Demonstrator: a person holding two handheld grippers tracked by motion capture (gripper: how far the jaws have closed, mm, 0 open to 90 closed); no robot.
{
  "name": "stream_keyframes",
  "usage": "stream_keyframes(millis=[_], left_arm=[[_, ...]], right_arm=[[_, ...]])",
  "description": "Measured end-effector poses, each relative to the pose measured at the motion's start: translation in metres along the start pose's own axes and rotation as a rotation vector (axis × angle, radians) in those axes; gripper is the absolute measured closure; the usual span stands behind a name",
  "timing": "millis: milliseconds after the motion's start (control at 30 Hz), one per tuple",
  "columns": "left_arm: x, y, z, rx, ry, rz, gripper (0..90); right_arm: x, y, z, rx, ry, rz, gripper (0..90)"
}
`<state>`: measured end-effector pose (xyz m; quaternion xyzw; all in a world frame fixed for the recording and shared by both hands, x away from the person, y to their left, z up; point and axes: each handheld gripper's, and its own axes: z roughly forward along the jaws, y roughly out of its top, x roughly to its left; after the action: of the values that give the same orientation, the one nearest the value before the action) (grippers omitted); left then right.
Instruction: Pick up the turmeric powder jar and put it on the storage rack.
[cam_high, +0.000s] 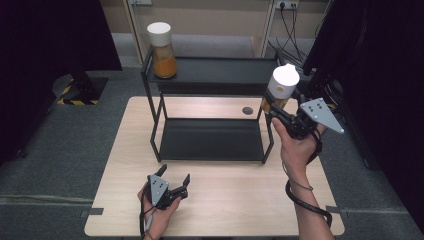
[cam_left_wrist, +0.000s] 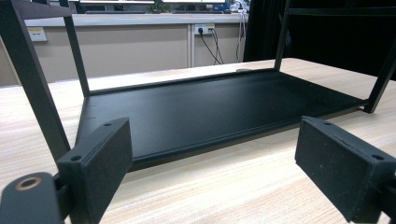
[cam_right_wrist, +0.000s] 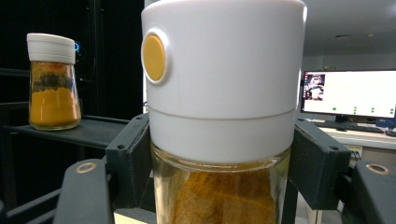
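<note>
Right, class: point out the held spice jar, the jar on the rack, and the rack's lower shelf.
held spice jar (cam_right_wrist: 224, 84), right gripper view, white lid
shelved spice jar (cam_high: 164, 64), high view, glass body
lower shelf (cam_left_wrist: 210, 107), left gripper view, bare surface

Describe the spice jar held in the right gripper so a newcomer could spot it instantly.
Find the black two-tier metal rack on the pale wooden table. At its right end the right gripper clamps a clear glass jar of orange powder, white-capped. Its twin jar stands ungripped on the top shelf's left.

A light wooden table (cam_high: 220, 200) stands on grey carpet (cam_high: 40, 170). At twelve o'clock runs a beige wall (cam_high: 215, 20) with a socket (cam_high: 286, 4) and hanging cables (cam_high: 290, 30). Black curtains (cam_high: 45, 40) close off nine and three o'clock. A lit monitor (cam_right_wrist: 348, 95) sits on a desk in the right gripper view.
</note>
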<state>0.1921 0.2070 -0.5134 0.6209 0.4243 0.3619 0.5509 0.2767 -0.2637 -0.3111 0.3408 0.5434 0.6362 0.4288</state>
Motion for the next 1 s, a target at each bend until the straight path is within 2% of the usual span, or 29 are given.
stream_keyframes(millis=[1000], left_arm=[[0.001, 0.000, 0.000, -0.001, -0.003, -0.005, 10.7]], right_arm=[[-0.002, 0.028, 0.031, 0.010, -0.005, -0.006, 30.9]])
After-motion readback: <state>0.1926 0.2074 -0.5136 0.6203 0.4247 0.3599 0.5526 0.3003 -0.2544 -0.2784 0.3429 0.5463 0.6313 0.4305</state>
